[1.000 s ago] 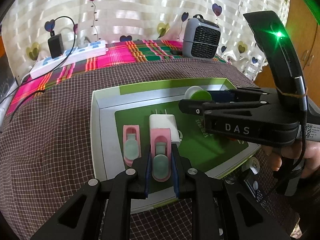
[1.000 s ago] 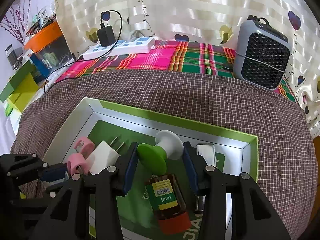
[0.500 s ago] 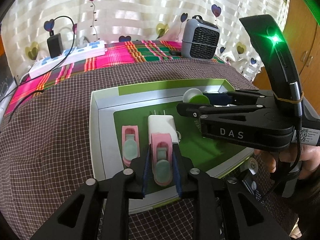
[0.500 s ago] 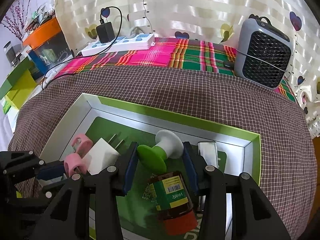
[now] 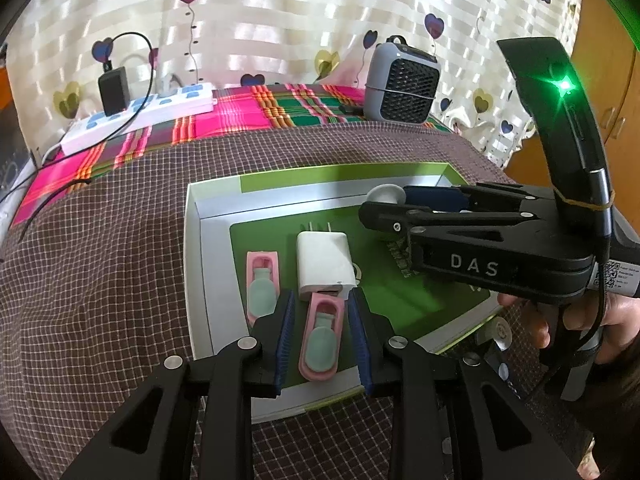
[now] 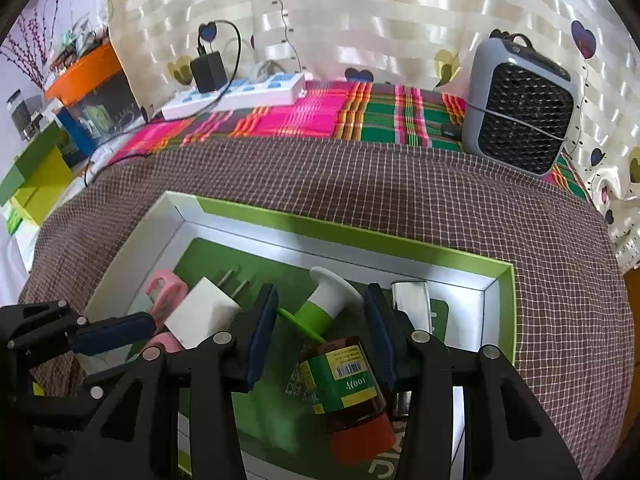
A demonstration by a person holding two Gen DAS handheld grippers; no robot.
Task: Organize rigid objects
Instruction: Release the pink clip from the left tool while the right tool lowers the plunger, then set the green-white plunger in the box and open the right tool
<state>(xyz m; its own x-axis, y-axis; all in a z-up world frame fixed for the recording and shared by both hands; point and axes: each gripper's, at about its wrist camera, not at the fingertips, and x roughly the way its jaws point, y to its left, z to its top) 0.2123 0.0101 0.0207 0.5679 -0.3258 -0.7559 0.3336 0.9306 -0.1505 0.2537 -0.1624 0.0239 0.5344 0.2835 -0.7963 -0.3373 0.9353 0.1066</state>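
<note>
A shallow green and white tray point(image 5: 208, 264) lies on the checked cloth. In it a pink clip point(image 5: 320, 344) lies flat against a white charger plug point(image 5: 324, 264). My left gripper point(image 5: 321, 312) straddles that clip, its jaws opening, with a gap at each pad. A second pink clip point(image 5: 262, 284) lies to the left. My right gripper point(image 6: 320, 320) is shut on a green and white knob point(image 6: 326, 304), tilted, touching both pads. Below it lie a brown bottle point(image 6: 348, 384) with a red cap and a silver piece point(image 6: 412, 304).
A white power strip point(image 5: 140, 116) with a black adapter sits at the back left on the bright plaid cloth. A grey fan heater point(image 6: 520, 108) stands at the back right. A person's hand point(image 5: 560, 320) holds the right gripper. Coloured boxes point(image 6: 36, 168) stand off the table's left side.
The left jaws have opened off the pink clip, which now rests in the tray. The green and white knob has tipped over between the right pads.
</note>
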